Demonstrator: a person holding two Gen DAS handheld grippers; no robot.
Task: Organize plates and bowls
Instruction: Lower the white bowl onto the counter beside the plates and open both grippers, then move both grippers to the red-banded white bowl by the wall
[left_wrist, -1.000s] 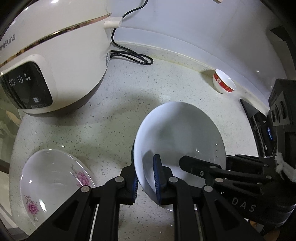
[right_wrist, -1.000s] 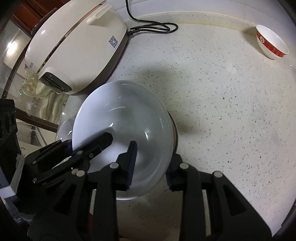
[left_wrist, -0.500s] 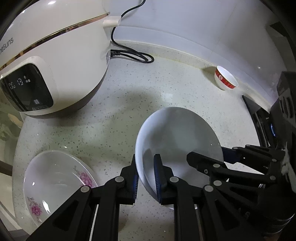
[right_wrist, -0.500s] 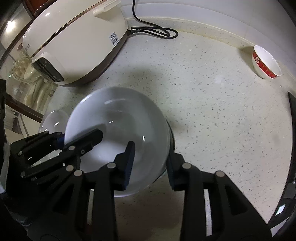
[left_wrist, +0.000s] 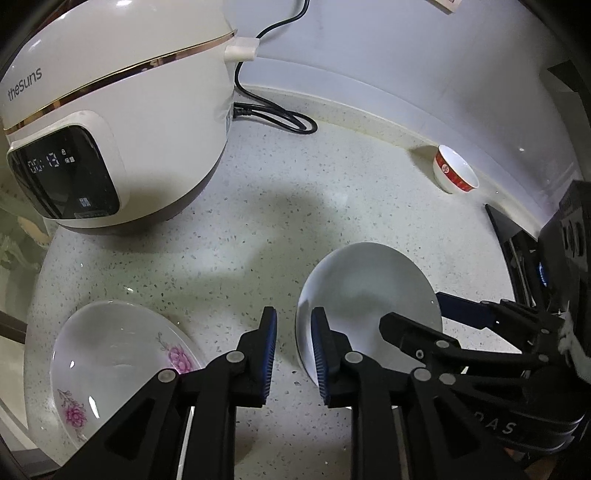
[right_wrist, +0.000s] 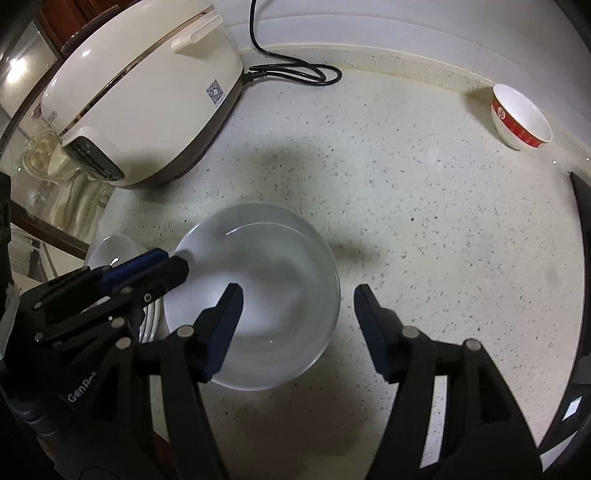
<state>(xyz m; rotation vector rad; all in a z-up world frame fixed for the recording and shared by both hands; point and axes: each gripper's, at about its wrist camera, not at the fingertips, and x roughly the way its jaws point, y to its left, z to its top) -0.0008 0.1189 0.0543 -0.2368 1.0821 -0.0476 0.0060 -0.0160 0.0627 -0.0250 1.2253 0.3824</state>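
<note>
A plain white deep plate (left_wrist: 369, 288) (right_wrist: 266, 295) lies flat on the speckled counter. My left gripper (left_wrist: 293, 350) (right_wrist: 173, 260) straddles its left rim. Its jaws are opening and a gap shows between the pads and the rim. My right gripper (right_wrist: 297, 328) (left_wrist: 412, 308) straddles the opposite rim; its jaws are opening wide and its pads stand off the plate. A flowered plate (left_wrist: 110, 350) (right_wrist: 110, 247) lies at the counter's near left, partly hidden behind the left gripper in the right wrist view. A small red-banded bowl (left_wrist: 454, 173) (right_wrist: 521, 118) stands by the back wall at the right.
A cream rice cooker (left_wrist: 110, 129) (right_wrist: 147, 103) fills the back left, its black cord (left_wrist: 280, 114) looped along the wall. A dark stove edge (left_wrist: 509, 240) (right_wrist: 583, 258) bounds the counter on the right. Bare counter (right_wrist: 424, 184) lies between the white plate and the small bowl.
Both grippers were pinching the white plate's rim and have let go, the right one opening far wider. The plate has sunk and settled flat on the counter.
</note>
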